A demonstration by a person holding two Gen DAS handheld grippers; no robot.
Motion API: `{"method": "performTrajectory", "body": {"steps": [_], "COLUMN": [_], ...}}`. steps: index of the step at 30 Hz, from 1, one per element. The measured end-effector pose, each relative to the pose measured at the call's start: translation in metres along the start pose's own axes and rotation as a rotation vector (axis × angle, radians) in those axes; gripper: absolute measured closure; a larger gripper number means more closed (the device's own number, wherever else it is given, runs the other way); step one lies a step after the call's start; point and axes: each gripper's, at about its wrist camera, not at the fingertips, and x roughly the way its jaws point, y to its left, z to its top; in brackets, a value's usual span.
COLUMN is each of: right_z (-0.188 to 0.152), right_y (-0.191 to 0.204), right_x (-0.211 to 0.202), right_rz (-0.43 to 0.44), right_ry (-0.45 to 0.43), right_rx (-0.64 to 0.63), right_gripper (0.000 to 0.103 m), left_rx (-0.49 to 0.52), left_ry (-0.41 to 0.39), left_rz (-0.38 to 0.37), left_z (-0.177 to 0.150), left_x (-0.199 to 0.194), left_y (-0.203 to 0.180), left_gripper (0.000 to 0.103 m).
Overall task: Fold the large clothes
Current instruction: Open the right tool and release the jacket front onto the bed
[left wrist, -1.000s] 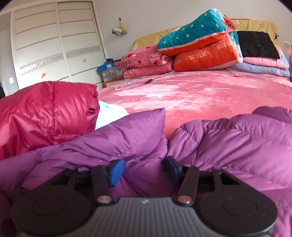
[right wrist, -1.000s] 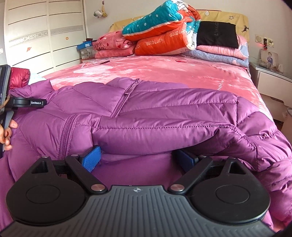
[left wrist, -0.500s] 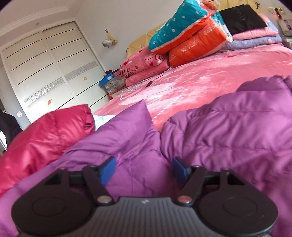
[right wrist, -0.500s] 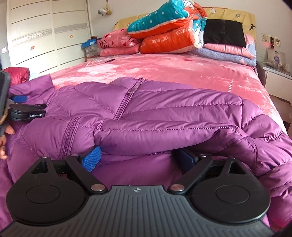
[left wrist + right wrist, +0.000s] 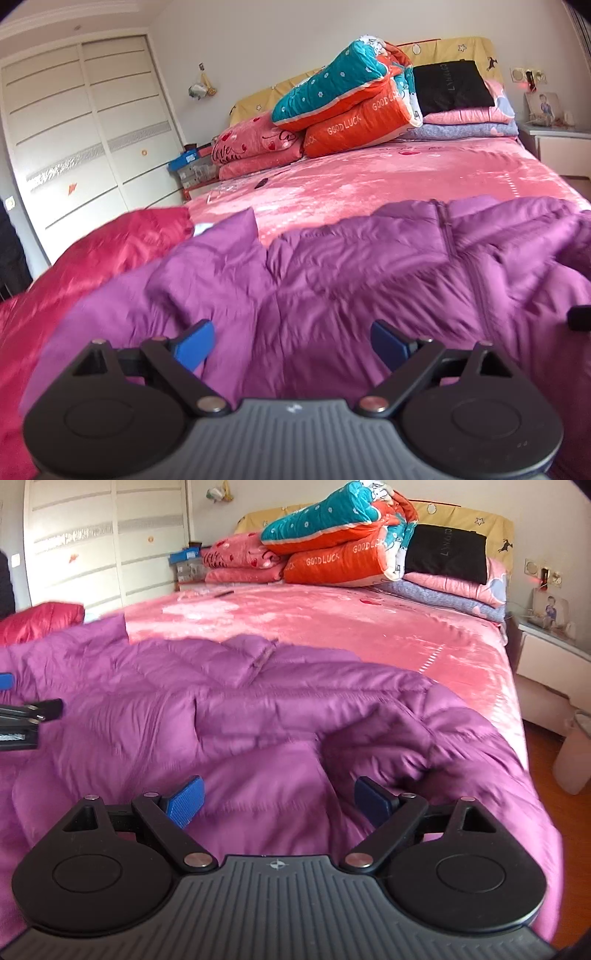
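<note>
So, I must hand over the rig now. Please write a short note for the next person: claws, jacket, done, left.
Left claw: open, jaws have just been opening, nothing gripped.
Right claw: open, above the fabric, nothing gripped.
Purple jacket: spread on the pink bed, zipper up; a sleeve lies folded across its front.
Red jacket: to the left, not folded.
Left: finish folding the purple jacket, then the red one.

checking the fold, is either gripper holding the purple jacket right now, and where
Neither. The left gripper has just been opening and its jaws stand wide, clear of the purple jacket. The right gripper is open over it too.
</note>
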Motion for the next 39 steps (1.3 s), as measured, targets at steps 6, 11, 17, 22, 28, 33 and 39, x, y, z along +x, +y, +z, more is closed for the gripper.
{"method": "performTrajectory", "body": {"steps": [6,11,17,22,28,33,39], "right_z": [-0.025,-0.044,-0.067,-0.088,-0.106,-0.117,-0.13], "right_y": [0.0,0.007,0.011,0.008,0.003,0.003,0.008], "right_x": [-0.025,-0.055,-0.087,-0.112,-0.137,-0.155,-0.177], "right_rz": [-0.025,-0.063,-0.088,-0.093,-0.085,-0.077,-0.066], "right_ry": [0.062,0.075,0.106,0.139,0.175,0.19,0.202], "right_rx": [-0.024,-0.072,-0.094,-0.057,0.031,0.052,0.076], "right_gripper": [0.0,0.0,0.0,0.0,0.0,0.0,0.0], "left_rx": [-0.092,-0.162,-0.219,-0.291,-0.369,-0.435,-0.516], "left_ry": [0.042,0.057,0.072,0.123,0.114,0.123,0.14], "left_rz": [-0.025,-0.019,0.021,0.045,0.011,-0.018,-0.109], "left_z": [-0.022,-0.036,-0.058,-0.089,-0.109,-0.124,-0.145], "left_x": [-0.05,-0.086,-0.118,-0.127,-0.14,-0.146,-0.151], "left_y": [0.012,0.034,0.062,0.085,0.108,0.124,0.138], "left_gripper": [0.01,0.01,0.007,0.007,0.007,0.007,0.007]}}
